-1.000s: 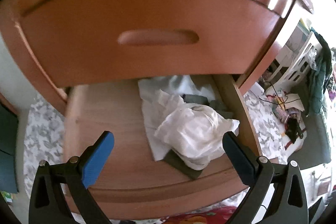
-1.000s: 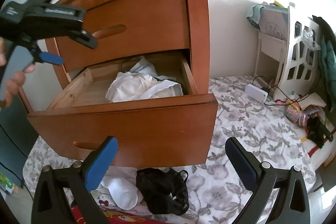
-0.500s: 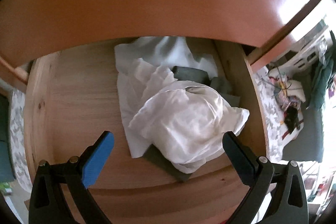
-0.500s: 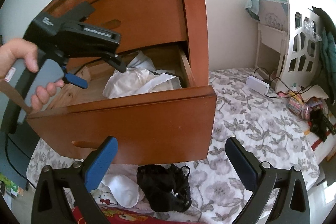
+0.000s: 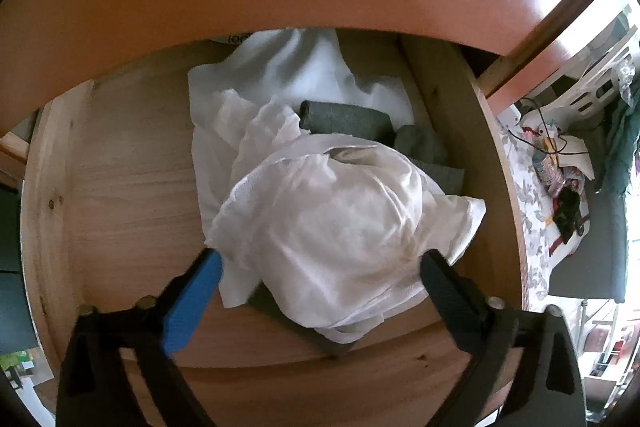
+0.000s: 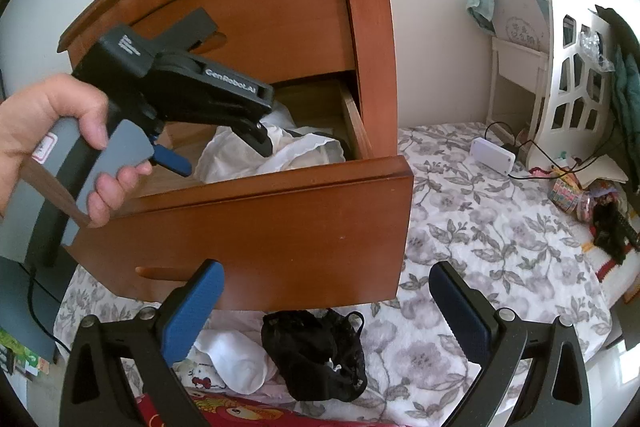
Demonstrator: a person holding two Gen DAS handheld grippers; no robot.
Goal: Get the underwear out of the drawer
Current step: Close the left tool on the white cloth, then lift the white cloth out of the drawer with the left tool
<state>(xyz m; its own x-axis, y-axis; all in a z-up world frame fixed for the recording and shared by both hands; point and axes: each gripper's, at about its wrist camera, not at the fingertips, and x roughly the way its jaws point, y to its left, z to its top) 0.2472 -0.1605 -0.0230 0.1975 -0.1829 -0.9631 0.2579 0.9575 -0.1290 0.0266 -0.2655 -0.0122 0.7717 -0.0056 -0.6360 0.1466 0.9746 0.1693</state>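
A crumpled white cotton undergarment [image 5: 332,227] lies bunched in the middle of the left wrist view, inside the pulled-out pale-wood drawer [image 5: 120,187]. It sits on top of other laundry: a flat white cloth [image 5: 280,67] toward the upper centre and rolled grey-green fabric pieces [image 5: 344,121] just right of centre. The left gripper [image 5: 320,263] points steeply down into the drawer with its tongs spread to either side of the bundle; its jaws have just been closing, the garment lies between them, and the blue pad at lower left looks to be touching the cloth edge, though no firm pinch shows. In the right wrist view the same gripper, held by a hand [image 6: 60,135] at the left of the frame, reaches into the reddish-brown wooden nightstand [image 6: 280,27].

The right gripper [image 6: 324,291] hangs in front of the drawer face, tongs wide apart with nothing between them.

At the bottom centre of that view, a black lacy undergarment [image 6: 316,351] and a white garment [image 6: 236,359] lie on the grey floral bedspread [image 6: 480,227], so I judge part of the task done. What remains is to close on the white bundle and lift it clear.
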